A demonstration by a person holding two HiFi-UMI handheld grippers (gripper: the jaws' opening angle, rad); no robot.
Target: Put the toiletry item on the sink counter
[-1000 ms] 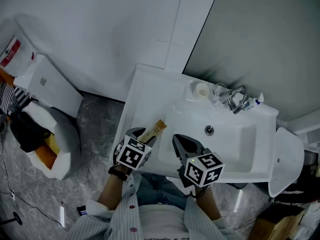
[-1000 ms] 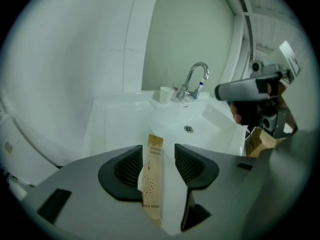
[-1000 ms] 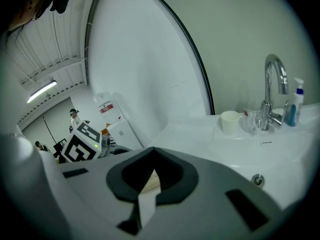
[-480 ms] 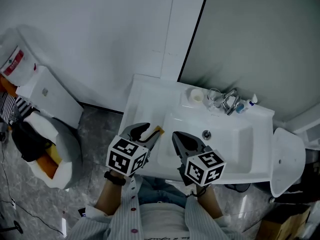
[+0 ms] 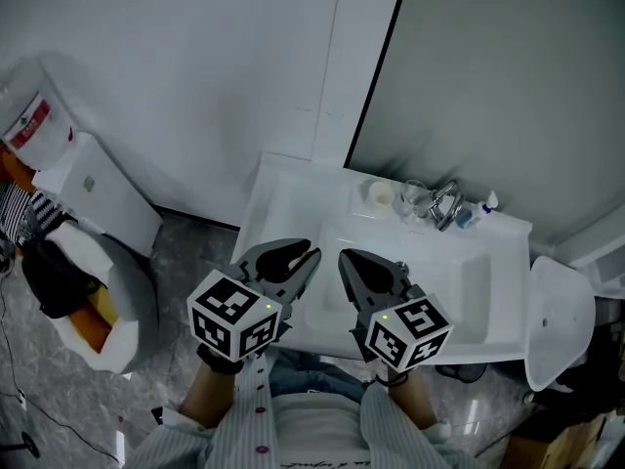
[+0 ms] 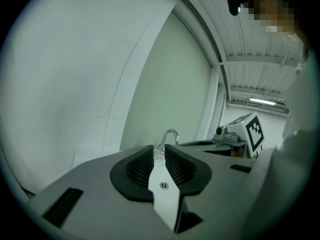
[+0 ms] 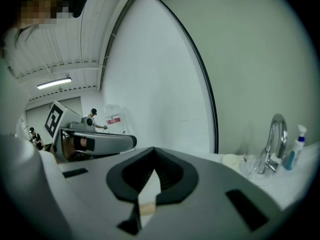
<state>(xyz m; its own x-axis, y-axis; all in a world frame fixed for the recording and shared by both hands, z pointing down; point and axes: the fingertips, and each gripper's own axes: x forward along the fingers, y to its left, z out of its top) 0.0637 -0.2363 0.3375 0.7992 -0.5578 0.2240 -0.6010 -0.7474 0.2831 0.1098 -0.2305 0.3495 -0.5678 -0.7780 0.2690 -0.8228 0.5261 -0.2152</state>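
The left hand-held gripper [image 5: 311, 258] has risen off the white sink tabletop [image 5: 273, 189], jaws narrowing on nothing. The tan toiletry item it set there is hidden beneath it, apparently delivered. The right hand-held gripper [image 5: 347, 260] stays closed, empty.

A glossy white ceramic sink [image 5: 479, 291] is gleaming beneath a polished chrome faucet [image 5: 444, 203], beside a clear glass tumbler [image 5: 413, 199] and a translucent blue plastic spray bottle [image 5: 470, 214]. The right gripper [image 7: 154, 151] is showing a smooth, matt grey plastic shell around matt black pads [image 7: 172, 176]. A striped cloth sleeve [image 5: 400, 433] is creasing softly below it. The grey floor [image 5: 186, 262], veined like polished stone, is catching the light, while the white wall [image 5: 195, 66] is looking smooth and matt.
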